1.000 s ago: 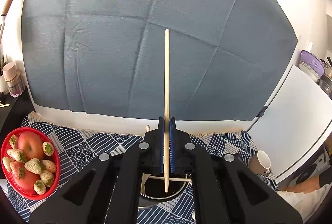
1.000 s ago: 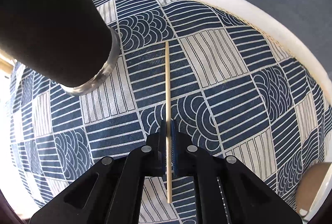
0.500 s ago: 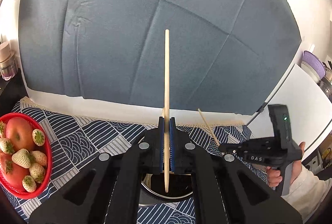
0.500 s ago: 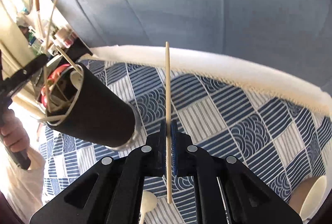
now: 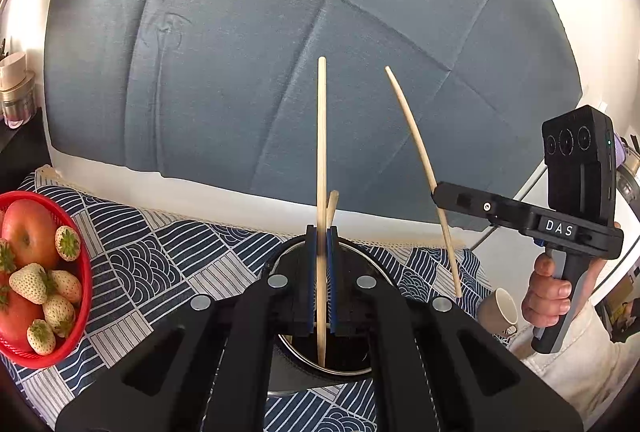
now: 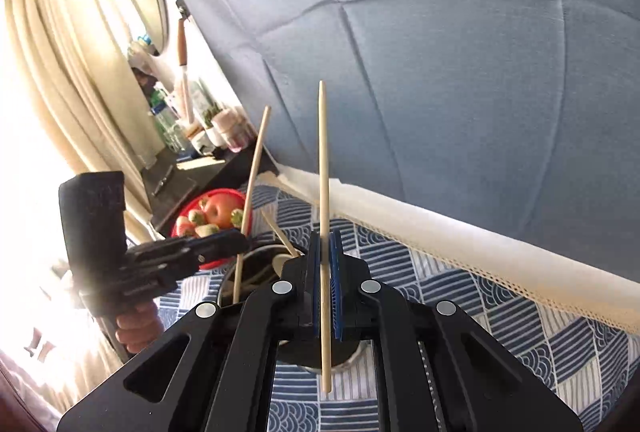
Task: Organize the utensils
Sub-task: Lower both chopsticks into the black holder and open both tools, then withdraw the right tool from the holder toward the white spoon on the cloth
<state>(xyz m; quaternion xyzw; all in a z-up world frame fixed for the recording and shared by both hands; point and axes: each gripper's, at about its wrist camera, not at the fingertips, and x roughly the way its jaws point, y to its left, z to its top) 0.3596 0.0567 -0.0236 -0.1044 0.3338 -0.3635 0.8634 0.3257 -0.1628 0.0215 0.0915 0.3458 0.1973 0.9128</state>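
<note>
The left gripper (image 5: 321, 280) is closed on a wooden chopstick (image 5: 321, 160), clamped near its lower third and held close to upright, its bottom tip already inside the mouth of the dark utensil cup (image 5: 340, 360) standing on the patterned blue cloth (image 5: 168, 264). The right gripper (image 6: 326, 284) is likewise closed on a second chopstick (image 6: 324, 192), carried above the cloth beside the cup and not yet over its opening. At least one further stick is seen leaning inside the cup. The step in hand is judged to be the lowering of both sticks into the cup. For the left stick, the descent should be kept vertical and the jaws parted only once the tip is well below the rim, so that the stick slides down rather than tipping out. The right stick should be brought over the opening from its own side, with the two grippers kept apart to avoid a clash of sticks or fingers. A light cup with tall contents is judged liable to topple if a stick is pressed sideways against its rim. The red fruit basket (image 5: 76, 336) and the small mug (image 5: 496, 312) stand apart from the work.
</note>
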